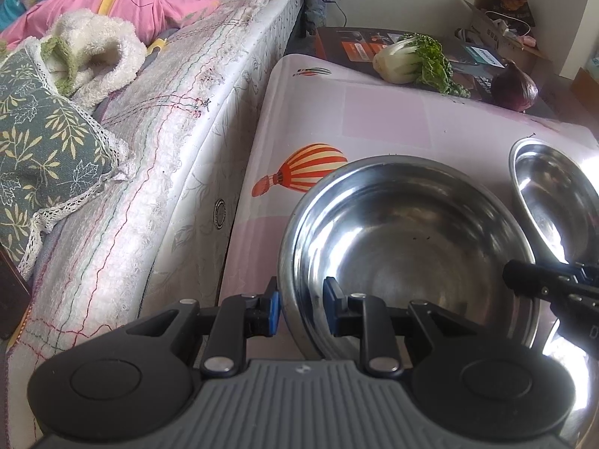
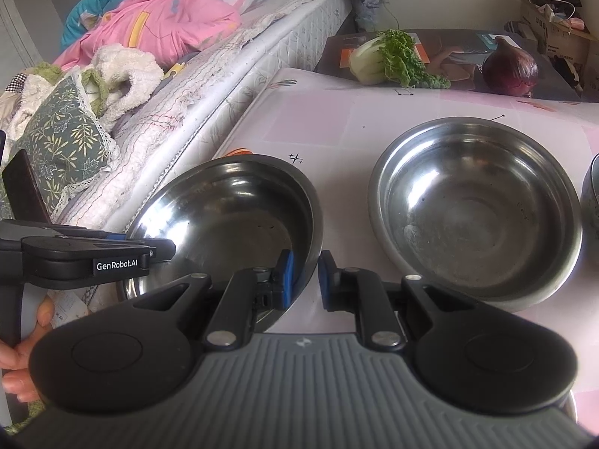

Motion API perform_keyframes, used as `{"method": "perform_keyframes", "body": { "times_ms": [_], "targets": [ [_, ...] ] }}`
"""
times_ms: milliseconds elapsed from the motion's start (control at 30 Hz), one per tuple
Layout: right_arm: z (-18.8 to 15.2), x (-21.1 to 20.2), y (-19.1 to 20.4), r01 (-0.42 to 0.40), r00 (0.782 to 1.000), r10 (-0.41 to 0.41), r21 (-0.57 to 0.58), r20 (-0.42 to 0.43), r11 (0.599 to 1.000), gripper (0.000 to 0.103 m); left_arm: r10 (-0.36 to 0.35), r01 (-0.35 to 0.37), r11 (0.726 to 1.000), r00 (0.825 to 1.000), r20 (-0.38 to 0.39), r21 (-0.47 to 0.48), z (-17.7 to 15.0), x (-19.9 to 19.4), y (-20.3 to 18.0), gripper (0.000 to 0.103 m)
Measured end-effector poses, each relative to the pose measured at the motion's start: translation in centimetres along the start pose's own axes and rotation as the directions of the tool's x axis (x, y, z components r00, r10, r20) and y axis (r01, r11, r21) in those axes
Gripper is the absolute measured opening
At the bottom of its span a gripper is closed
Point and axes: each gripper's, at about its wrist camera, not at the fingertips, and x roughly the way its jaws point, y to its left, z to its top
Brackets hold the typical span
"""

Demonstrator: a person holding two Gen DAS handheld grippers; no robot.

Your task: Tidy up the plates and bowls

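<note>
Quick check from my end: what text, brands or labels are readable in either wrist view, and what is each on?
"GenRobot.AI": white lettering on the side of the left gripper, right wrist view.
"PHILIPS": probably, on a light label on the dark box behind the table; blurred.
Print on the orange box and cardboard boxes: unreadable.

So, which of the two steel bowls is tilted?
The left bowl, nearest the mattress: both grippers straddle its rim. The right bowl sits flat, untouched.

My left gripper (image 1: 301,308) and right gripper (image 2: 304,277) look alike: glossy black linkage arms, silver rivets, blue pads, ribbed grey base. "GenRobot.AI" is printed in white on one. Bare fingers (image 2: 18,366) show.
</note>
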Motion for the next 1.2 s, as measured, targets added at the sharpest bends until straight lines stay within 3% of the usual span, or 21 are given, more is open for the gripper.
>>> {"method": "perform_keyframes", "body": {
  "times_ms": [667, 933, 1200],
  "targets": [
    [0.9, -3.7, -0.8, -0.001, 0.997, 0.0, 0.011, 0.076, 1.0, 0.014, -0.021, 0.019, 1.0, 0.996, 0.084, 0.021, 1.3, -4.0, -1.5, 0.025],
    [1.5, -7.3, -4.4, 0.038, 0.99, -0.047, 0.068, 0.135, 0.997, 0.014, -0.069, 0.057, 0.994, 0.99, 0.123, 0.093, 3.2, -5.2, -5.6, 0.025],
    [1.6, -9.1, -10.6, 0.137, 0.978, -0.156, 0.14, 0.135, 0.981, 0.014, -0.155, 0.141, 0.972, 0.986, 0.065, 0.187, 5.0, -2.9, -12.3, 0.025]
  ]
}}
